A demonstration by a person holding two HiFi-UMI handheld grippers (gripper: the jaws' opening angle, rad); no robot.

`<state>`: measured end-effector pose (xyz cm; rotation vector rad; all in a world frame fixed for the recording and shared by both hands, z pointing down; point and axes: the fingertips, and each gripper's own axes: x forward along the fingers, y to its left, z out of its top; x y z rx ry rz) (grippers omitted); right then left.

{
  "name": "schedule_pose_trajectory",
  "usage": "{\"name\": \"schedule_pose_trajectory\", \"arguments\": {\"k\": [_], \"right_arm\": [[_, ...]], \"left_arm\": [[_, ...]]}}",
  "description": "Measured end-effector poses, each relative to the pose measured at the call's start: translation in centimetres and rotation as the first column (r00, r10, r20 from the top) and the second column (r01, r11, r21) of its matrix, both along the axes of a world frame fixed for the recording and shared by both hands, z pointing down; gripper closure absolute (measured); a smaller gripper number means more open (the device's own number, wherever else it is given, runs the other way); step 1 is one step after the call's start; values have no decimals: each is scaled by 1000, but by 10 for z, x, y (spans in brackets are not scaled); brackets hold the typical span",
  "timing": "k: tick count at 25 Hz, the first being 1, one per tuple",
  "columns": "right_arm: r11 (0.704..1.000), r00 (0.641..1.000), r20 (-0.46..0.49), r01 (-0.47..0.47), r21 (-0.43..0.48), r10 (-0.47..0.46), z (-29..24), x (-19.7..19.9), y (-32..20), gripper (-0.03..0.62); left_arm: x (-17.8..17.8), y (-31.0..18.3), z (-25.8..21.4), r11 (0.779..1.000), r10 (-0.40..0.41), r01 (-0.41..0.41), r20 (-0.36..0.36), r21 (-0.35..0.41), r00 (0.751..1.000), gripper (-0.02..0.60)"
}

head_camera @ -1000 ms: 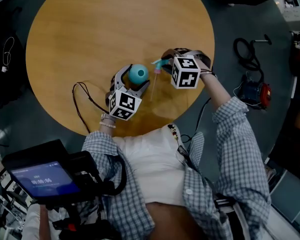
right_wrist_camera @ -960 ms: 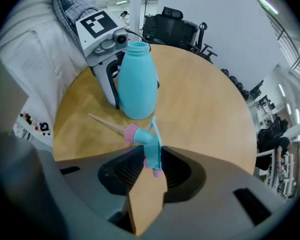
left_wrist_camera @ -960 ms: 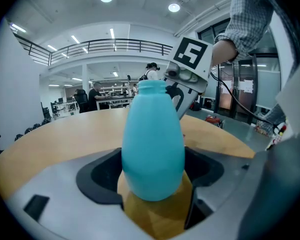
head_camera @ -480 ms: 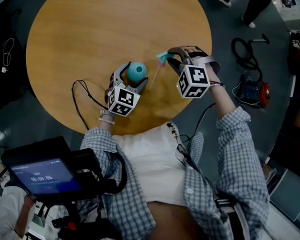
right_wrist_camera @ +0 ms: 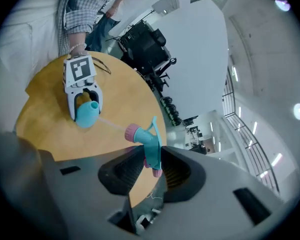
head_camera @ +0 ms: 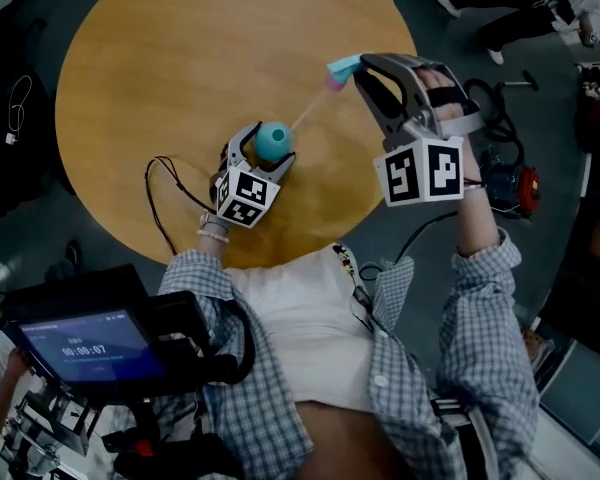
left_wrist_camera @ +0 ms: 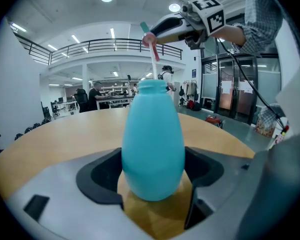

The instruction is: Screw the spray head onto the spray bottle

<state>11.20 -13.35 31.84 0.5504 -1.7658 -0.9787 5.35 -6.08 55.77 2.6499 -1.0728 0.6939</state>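
Observation:
A teal spray bottle (head_camera: 272, 141) stands upright on the round wooden table (head_camera: 180, 58), and my left gripper (head_camera: 260, 156) is shut on its belly. In the left gripper view the bottle (left_wrist_camera: 152, 144) fills the space between both jaws. My right gripper (head_camera: 360, 68) is raised to the bottle's right, shut on the teal spray head (head_camera: 340, 71) with its pink collar. The thin dip tube (head_camera: 305, 116) slants down from the head to the bottle's mouth. The right gripper view shows the spray head (right_wrist_camera: 147, 141) pinched between the pads, with the bottle (right_wrist_camera: 87, 113) beyond it.
A thin black cable (head_camera: 165, 183) loops on the table left of the left gripper. The table's near edge lies just behind the bottle. On the floor to the right are a coiled black cable (head_camera: 490, 98) and a red and blue device (head_camera: 510, 183).
The right gripper has risen and swung away to the upper right with the spray head, so the tube now slants toward the bottle's mouth. The left gripper and bottle have stayed put.

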Motion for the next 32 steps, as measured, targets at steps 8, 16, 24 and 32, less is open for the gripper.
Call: {"name": "schedule_pose_trajectory", "arguments": {"k": [8,16,24,32], "right_arm": [[996,998,24,61,62,-63,-24,-26,11,493],[987,992,-28,122,103,-120,22,-45,25,491],[953,967,-164,225,201,-194,69,-62,53,491],[923,944,-241,286,259,-225,95,-74,71,491]], "left_arm": [[0,-1,1,1000,-1,1,-4,-12,1000,187],[-1,-2,2,1000,-1,0,-8,-16,1000,187],[0,-2,2,1000,-1,1,-13,-18,1000,187],[0,-1,3,1000,-1,1,-19,-22,1000,187]]}}
